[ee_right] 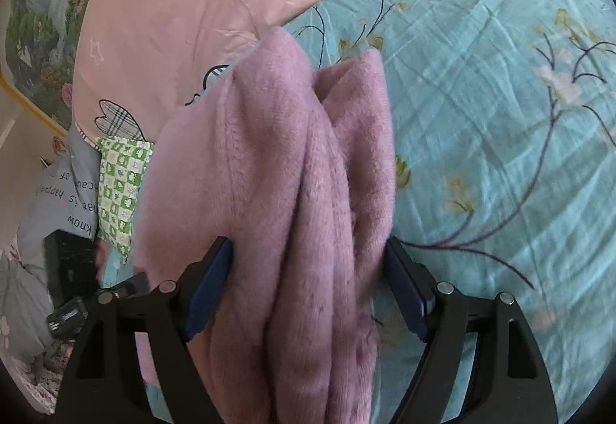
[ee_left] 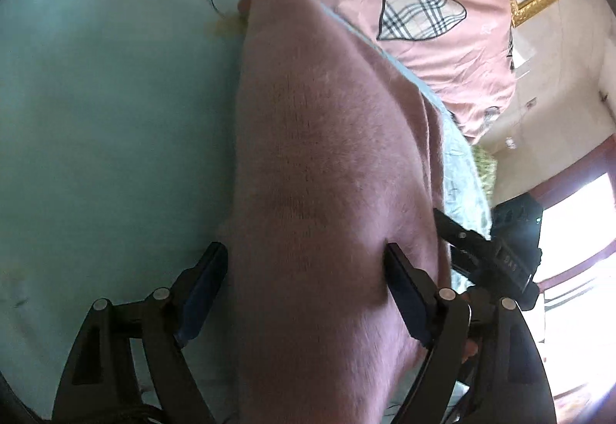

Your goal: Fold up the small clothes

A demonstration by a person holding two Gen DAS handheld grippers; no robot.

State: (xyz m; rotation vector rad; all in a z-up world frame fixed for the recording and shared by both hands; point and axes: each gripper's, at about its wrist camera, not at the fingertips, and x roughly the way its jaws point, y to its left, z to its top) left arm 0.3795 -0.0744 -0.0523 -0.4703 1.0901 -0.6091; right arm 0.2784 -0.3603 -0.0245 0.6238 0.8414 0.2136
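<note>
While a pink fleece garment (ee_right: 277, 193) hangs bunched in several thick folds between the fingers of the right tongs (ee_right: 308, 285), the same garment (ee_left: 327, 173) runs as one smoother panel out ahead of the left tongs (ee_left: 306, 281). Both pairs of jaws stand wide apart with cloth filling the gap; whether either actually pinches it I cannot tell. Beneath and to the outer side of each tool lies a teal floral sheet (ee_right: 500, 116). Beyond the fingertips is a pink quilt (ee_right: 173, 19) with plaid hearts. To fold well, it seems best to grip one layer edge per tool, pull the cloth taut between them, then lay it flat on the sheet before creasing.
</note>
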